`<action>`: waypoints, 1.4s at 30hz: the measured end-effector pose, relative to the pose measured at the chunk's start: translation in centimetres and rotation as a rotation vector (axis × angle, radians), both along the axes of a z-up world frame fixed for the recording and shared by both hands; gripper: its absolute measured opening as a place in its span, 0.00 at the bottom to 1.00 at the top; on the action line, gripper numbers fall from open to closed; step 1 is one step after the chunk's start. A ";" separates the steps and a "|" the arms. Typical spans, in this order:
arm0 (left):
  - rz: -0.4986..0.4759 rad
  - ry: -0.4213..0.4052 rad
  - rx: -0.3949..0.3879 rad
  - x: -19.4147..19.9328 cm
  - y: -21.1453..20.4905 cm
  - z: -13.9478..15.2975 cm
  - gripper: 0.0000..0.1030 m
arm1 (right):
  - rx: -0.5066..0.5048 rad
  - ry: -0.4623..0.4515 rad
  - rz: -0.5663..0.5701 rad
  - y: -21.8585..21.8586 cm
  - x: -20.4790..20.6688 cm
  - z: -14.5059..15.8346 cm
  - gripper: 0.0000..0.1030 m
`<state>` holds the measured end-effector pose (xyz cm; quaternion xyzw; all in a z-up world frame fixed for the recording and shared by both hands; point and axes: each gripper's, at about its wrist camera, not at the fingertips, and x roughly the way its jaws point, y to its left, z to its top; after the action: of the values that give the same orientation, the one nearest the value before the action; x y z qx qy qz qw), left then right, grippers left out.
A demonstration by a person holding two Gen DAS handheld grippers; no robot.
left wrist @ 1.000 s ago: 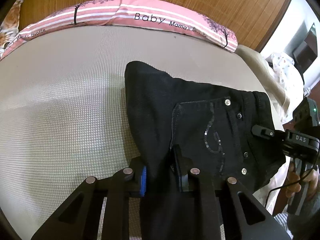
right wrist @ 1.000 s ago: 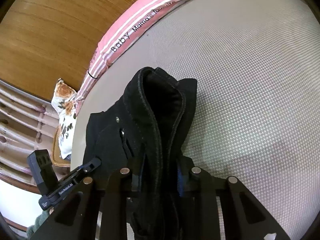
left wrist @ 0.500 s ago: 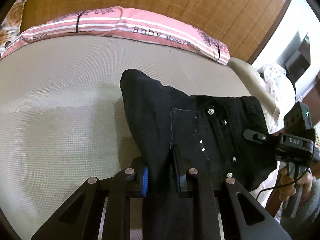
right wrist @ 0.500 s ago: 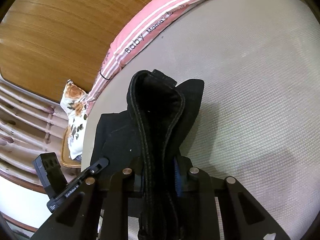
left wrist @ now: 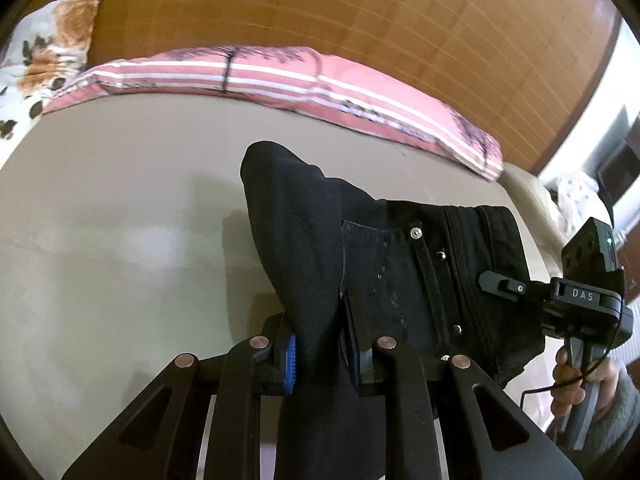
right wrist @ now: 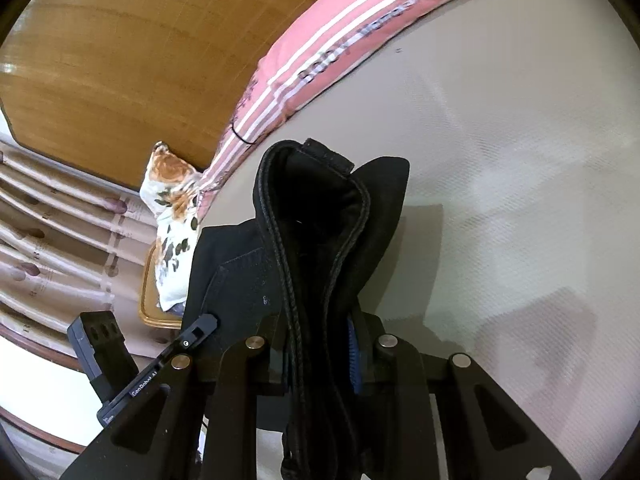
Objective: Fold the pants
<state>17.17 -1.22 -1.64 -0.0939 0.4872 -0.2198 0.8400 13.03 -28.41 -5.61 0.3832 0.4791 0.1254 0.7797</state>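
The black pants [left wrist: 400, 264] are held up over the bed [left wrist: 120, 240], pinched tight in the nearly shut left fingers [left wrist: 320, 356] and right fingers [right wrist: 320, 356]. No neat fold is seen yet, so most folding seems left. Much bare bed is open ahead; the pillow [left wrist: 280, 76] is well apart.

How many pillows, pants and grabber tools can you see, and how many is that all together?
Pillows: 2, a long pink striped pillow and a white pillow with orange flowers.
Pants: 1, black denim pants over the beige bed.
Grabber tools: 2, the left gripper and the right gripper, both clamped on the pants.
Total: 5.
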 end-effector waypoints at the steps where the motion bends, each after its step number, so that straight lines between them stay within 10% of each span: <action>1: 0.010 -0.002 0.007 0.6 0.5 0.0 0.19 | 0.004 0.002 0.008 0.4 0.8 -0.1 0.20; 15: 0.039 0.003 0.069 5.8 3.3 -2.5 0.21 | -0.084 0.018 0.044 3.4 6.7 -1.5 0.20; 25: 0.075 -0.011 0.218 5.0 2.3 -5.2 0.39 | -0.330 0.035 0.032 4.5 6.1 -2.7 0.47; 42: 0.090 -0.045 0.298 -1.0 2.9 -3.5 0.53 | -0.457 0.008 -0.002 5.7 -0.6 -0.7 0.59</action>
<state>16.17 1.64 -5.16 0.0151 0.4909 -0.1094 0.8642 12.45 -22.66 -6.31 0.1977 0.4979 0.0116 0.8443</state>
